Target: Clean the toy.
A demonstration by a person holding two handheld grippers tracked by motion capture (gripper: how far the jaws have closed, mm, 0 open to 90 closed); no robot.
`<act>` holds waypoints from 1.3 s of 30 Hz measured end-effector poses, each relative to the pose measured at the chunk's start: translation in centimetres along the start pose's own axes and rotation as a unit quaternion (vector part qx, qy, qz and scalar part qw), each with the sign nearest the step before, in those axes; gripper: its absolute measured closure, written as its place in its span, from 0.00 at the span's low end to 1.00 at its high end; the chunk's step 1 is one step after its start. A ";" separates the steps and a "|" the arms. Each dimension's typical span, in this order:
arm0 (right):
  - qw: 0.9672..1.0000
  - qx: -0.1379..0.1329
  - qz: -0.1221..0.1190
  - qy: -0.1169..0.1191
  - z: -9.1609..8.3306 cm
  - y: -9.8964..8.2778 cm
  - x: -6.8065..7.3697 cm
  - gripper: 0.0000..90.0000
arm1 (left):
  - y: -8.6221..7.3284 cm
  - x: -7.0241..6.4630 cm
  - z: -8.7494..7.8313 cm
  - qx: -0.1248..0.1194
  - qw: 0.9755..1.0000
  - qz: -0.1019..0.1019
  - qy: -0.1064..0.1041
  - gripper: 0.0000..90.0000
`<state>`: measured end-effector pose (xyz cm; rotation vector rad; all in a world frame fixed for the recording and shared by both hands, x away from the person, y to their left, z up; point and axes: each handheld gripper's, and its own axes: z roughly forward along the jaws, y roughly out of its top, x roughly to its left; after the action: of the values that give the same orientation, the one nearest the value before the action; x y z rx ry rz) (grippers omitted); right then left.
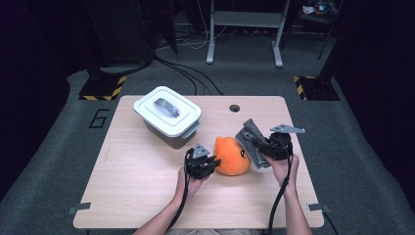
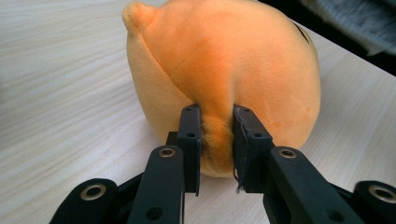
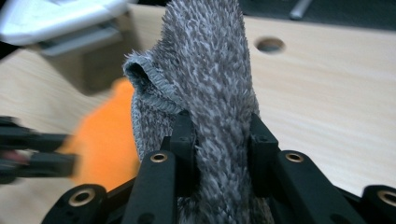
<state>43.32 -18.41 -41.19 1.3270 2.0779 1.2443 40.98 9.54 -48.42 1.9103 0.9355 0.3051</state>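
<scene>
Two tongs busy: from the high view, orange plush (image 1: 232, 155) sits mid-table (image 1: 137, 186). Left tongs (image 2: 217, 135) pinching its fabric. Right tongs (image 3: 219, 140) clamped on the grey cloth (image 3: 210, 70). That thin pinch could slip if wiping shoves the plush.

The table (image 1: 147, 186) is made of light wood with soft lines running across it. It has round corners and a small round hole (image 1: 234, 108) near the far edge. A white box with a lid (image 1: 168, 116) sits on the far left part of the top. An orange plush toy (image 1: 232, 155) rests on the wood near the middle, a bit to the right. The table stands on a grey floor (image 1: 362, 161).
</scene>
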 end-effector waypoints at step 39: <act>0.996 0.054 -0.069 -0.014 3.7 -0.1 3.8 0.76 | 0.0 0.0 0.1 0.000 1.000 -0.006 0.001 0.82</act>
<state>43.97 -13.35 -42.72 1.2152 2.2049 1.0637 41.02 9.47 -48.48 1.9040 0.9470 0.2996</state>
